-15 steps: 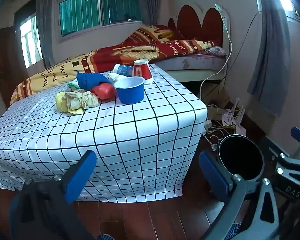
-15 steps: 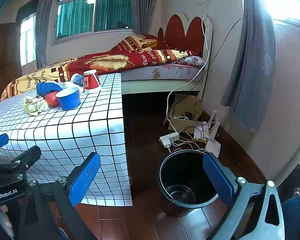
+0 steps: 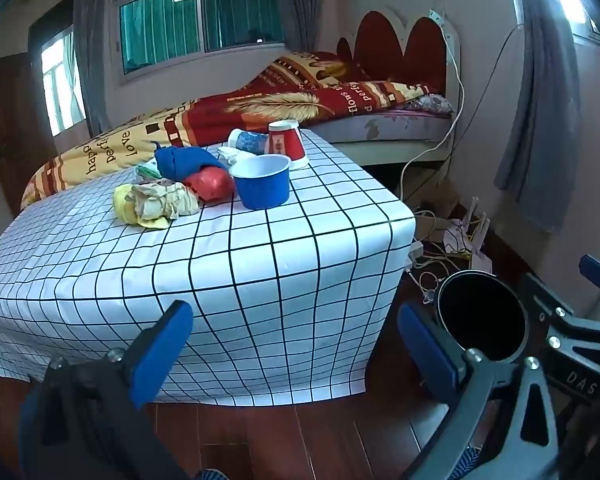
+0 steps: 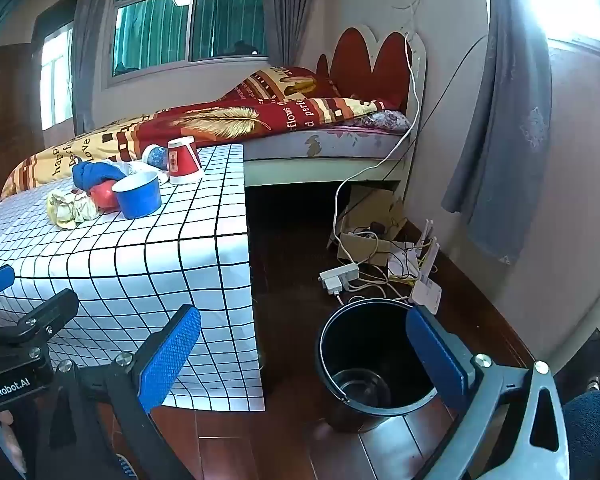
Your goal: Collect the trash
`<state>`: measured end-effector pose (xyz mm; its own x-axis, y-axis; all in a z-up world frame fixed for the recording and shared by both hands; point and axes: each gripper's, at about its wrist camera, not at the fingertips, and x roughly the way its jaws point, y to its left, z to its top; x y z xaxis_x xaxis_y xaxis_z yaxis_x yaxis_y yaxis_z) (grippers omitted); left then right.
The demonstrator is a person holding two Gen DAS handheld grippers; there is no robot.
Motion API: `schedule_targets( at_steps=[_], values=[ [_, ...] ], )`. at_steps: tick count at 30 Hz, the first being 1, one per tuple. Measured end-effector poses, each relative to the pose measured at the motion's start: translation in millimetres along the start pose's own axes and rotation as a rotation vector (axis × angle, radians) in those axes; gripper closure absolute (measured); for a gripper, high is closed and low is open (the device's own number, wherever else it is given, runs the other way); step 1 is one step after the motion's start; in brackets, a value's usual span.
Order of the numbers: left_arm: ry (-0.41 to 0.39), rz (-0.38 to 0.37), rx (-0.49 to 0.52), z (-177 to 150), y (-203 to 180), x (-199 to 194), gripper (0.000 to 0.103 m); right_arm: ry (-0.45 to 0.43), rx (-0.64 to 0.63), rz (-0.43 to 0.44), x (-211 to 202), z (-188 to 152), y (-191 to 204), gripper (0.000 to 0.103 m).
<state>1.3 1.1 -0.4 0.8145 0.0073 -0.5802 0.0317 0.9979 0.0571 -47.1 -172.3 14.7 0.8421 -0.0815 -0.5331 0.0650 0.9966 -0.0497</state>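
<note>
Holding back: nothing has shifted, and no trash is collected yet

Comparing this moment with half a second ago turns up almost no change: both views frame the room just as they did. The left claw stands released, jaws wide with nothing between them, hanging short of the bench's near edge. The right claw is equally released and empty, aimed over the round black plastic bin on the dark wooden floor beside the bench.

The trash sits untouched in a cluster on the bench draped in a white cloth with a black grid: a crumpled yellow-and-tan paper wrapper, a red crumpled ball, a blue crumpled cloth-like wad, an upright blue paper bowl, an upturned red paper cup and a blue-patterned cup lying on its side.

My judgement: the job is at its very start. The left claw must reach well forward to the pile; the wrapper lies nearest.
</note>
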Motion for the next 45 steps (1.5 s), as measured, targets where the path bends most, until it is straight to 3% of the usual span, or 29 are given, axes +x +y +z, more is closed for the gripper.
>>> schedule_targets(
  at_steps=[45],
  values=[
    [0.009,-0.006,0.003,-4.1,-2.5,0.7,0.0,0.006,-0.004,-0.001,4.8,0.3,7.4,0.0]
  ],
)
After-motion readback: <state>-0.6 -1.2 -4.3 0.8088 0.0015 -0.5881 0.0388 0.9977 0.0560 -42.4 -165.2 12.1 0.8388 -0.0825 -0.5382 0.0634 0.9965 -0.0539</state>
